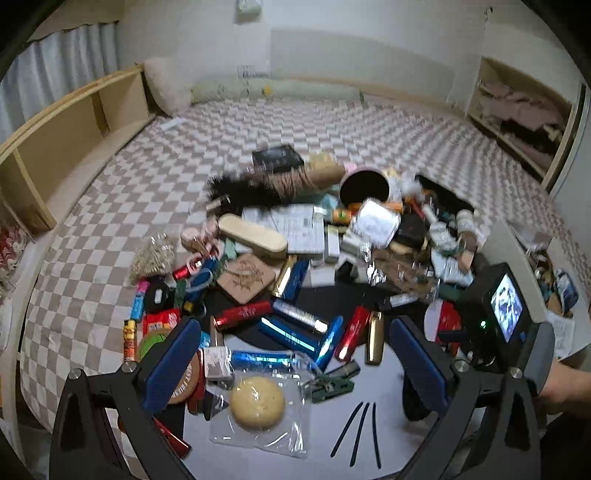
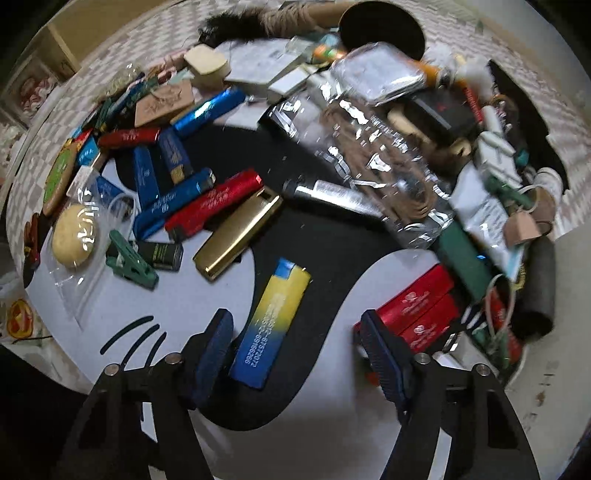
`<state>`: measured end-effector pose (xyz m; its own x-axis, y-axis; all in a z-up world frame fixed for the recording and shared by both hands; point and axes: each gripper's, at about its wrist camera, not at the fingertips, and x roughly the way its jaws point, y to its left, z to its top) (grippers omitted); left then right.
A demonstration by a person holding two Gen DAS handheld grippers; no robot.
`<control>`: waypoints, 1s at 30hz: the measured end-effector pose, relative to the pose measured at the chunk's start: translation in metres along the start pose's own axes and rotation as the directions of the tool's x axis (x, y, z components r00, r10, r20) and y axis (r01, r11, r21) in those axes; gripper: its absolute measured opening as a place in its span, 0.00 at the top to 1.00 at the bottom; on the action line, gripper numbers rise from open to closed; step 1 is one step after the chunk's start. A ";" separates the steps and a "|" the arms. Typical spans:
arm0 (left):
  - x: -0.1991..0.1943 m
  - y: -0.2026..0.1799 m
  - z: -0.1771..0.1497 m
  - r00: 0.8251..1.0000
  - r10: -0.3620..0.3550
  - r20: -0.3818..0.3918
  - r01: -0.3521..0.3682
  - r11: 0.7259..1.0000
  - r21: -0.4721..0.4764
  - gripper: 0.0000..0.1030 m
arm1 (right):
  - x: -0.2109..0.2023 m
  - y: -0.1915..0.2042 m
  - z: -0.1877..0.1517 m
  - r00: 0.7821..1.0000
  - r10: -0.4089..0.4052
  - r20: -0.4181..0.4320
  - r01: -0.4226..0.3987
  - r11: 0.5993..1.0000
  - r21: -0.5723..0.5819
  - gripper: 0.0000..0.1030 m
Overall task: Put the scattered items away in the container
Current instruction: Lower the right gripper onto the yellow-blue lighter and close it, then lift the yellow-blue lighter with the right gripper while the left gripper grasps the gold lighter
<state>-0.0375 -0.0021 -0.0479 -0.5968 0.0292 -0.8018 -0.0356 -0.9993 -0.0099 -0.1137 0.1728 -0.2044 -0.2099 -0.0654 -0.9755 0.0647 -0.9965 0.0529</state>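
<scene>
L to R, quick. Far left: pile sits on a grey-and-black mat (image 2: 177,310) laid over the checked bed (image 1: 110,192), prob so the small stuff stays gathered, not lost in the bedding. Bagged round cookie (image 1: 257,402) lies nearest the left gripper (image 1: 295,362). Its fingers (image 1: 173,365) stand wide apart, nothing between them, just hovering over the blue and red lighters. Judging by that, it's waiting its turn.

Centre: gold lighter (image 2: 238,236) flat on the mat, green clip (image 2: 131,264) just beside a small dark tube. Then the yellow-blue lighter (image 2: 271,325), lying lengthwise, its blue end right by the right gripper (image 2: 297,350). Looks like the next pick, imo. Right gripper points steeply down, fingers (image 2: 384,360) about half open, straddling empty mat; lighter touches or nearly touches the left one, not clamped. Holding nothing.

Right of that: two red lighters (image 2: 417,310) hard against the right finger, likely to get nudged or caught in the squeeze. Crinkly clear plastic wrap (image 2: 373,147) sprawls over the middle of the heap, hiding what's under it.

Far right: black bin (image 2: 517,92), the container as I read it, already stuffed w/ boxes and tubes; a dark round cup (image 2: 380,29) lies on its side behind. Route to the bin crosses the tall clutter, so a lift is needed first.
</scene>
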 end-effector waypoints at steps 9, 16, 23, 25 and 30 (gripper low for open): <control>0.046 -0.016 -0.011 0.990 0.013 -0.140 -0.009 0.999 0.036 0.00 | 0.010 0.004 -0.006 1.000 0.012 -0.010 -0.013 0.999 -0.029 0.62; 0.078 -0.043 -0.019 0.976 -0.025 -0.217 0.047 0.994 0.095 0.08 | 0.001 -0.016 -0.015 0.999 0.047 -0.003 -0.047 0.999 0.021 0.77; 0.105 -0.077 -0.030 0.958 -0.073 -0.277 0.124 0.978 0.170 0.18 | -0.007 -0.046 -0.029 0.997 0.072 -0.021 -0.069 0.992 0.108 0.78; 0.113 -0.083 -0.032 0.949 -0.112 -0.294 0.165 0.973 0.164 0.23 | -0.010 -0.054 -0.033 0.994 0.106 -0.025 -0.101 0.985 0.143 0.78; 0.125 -0.096 -0.031 0.935 -0.160 -0.318 0.218 0.963 0.157 0.24 | -0.012 -0.074 -0.040 0.976 0.215 -0.026 -0.200 0.941 0.274 0.78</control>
<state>-0.0842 0.0968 -0.1658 -0.2975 0.1800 -0.9376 -0.2906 -0.9525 -0.0906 -0.0770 0.2490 -0.2048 -0.1655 -0.2764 -0.9467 -0.1646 -0.9387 0.3029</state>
